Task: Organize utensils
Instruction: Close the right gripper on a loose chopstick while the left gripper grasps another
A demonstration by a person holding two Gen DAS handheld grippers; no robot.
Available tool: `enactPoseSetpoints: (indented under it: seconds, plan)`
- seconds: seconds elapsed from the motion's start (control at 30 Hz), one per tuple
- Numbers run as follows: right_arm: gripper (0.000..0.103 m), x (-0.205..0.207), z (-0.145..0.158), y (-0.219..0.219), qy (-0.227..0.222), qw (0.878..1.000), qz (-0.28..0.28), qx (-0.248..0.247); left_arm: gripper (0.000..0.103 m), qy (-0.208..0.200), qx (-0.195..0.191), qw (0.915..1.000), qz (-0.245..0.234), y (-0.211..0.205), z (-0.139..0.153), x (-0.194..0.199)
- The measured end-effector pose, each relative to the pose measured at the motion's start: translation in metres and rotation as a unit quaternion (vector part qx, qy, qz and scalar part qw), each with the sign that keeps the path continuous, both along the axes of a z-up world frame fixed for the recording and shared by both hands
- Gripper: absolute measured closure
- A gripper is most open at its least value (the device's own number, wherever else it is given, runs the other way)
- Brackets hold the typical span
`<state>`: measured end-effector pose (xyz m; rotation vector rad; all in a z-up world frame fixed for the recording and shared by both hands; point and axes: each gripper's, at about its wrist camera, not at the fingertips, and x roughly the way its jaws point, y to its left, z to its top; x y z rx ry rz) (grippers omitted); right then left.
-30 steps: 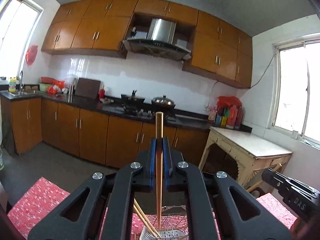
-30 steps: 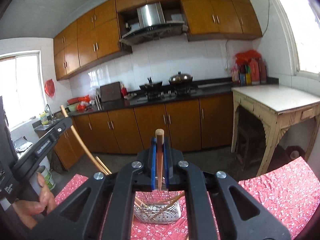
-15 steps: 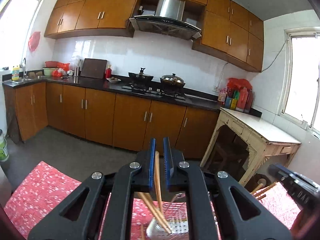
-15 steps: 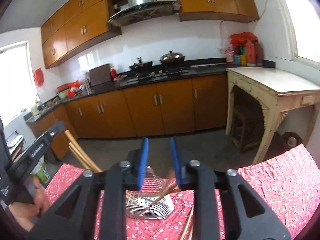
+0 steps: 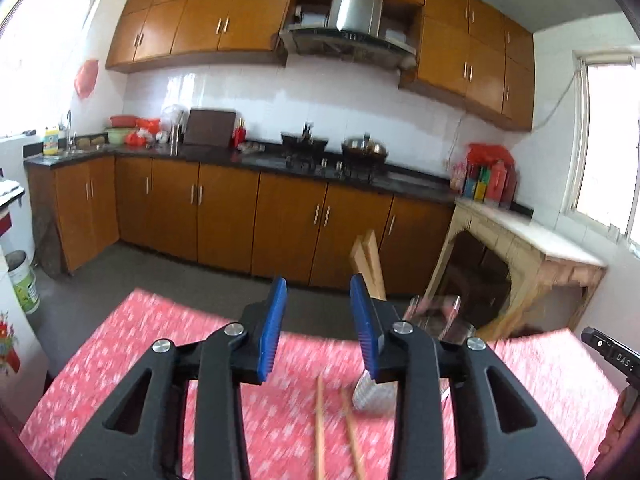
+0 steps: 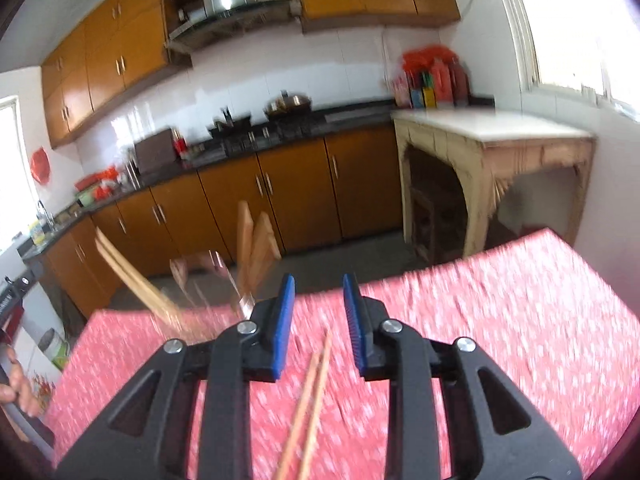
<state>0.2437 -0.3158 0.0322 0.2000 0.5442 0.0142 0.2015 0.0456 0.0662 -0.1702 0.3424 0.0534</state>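
My left gripper (image 5: pixel 319 300) hovers over the red patterned tablecloth (image 5: pixel 160 340), its jaws opening with nothing between them. Two wooden chopsticks (image 5: pixel 320 420) lie on the cloth just below it. The wire basket (image 5: pixel 436 320) is blurred behind the right finger, with chopsticks (image 5: pixel 370 264) standing in it. My right gripper (image 6: pixel 318 300) is open and empty above a pair of chopsticks (image 6: pixel 312 392) on the cloth. In the right wrist view the basket (image 6: pixel 200 280) stands to the left, and several chopsticks (image 6: pixel 256 248) lean out of it.
The tablecloth (image 6: pixel 480 340) ends at the far edge, with grey floor beyond. Brown cabinets (image 5: pixel 224 216) run along the back wall. A pale side table (image 6: pixel 492 140) stands at the right. A person's hand (image 6: pixel 16 384) shows at the left edge.
Both grippers let go of the chopsticks they held and opened. Both then dropped lower toward the tablecloth, away from above the basket.
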Motion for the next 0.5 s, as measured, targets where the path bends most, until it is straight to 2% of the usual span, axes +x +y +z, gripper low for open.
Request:
enactPoseSetpoints:
  seconds: [0.13, 0.27, 0.37, 0.5]
  plan:
    - [0.077, -0.017, -0.063, 0.010, 0.062, 0.998, 0.020, 0.004, 0.063, 0.051, 0.006, 0.9987, -0.004, 0.006, -0.048, -0.019]
    - [0.077, -0.031, -0.121, 0.036, 0.127, 0.990, 0.058, 0.010, 0.062, 0.111, 0.010, 0.9936, -0.020, -0.001, -0.101, -0.031]
    - [0.077, -0.033, -0.147, 0.053, 0.157, 0.985, 0.072, 0.010, 0.061, 0.152, 0.010, 0.9877, -0.035, -0.009, -0.131, -0.034]
    - [0.077, -0.033, -0.160, 0.061, 0.170, 0.983, 0.076, 0.000, 0.061, 0.182, 0.022, 0.9818, -0.050, -0.019, -0.150, -0.036]
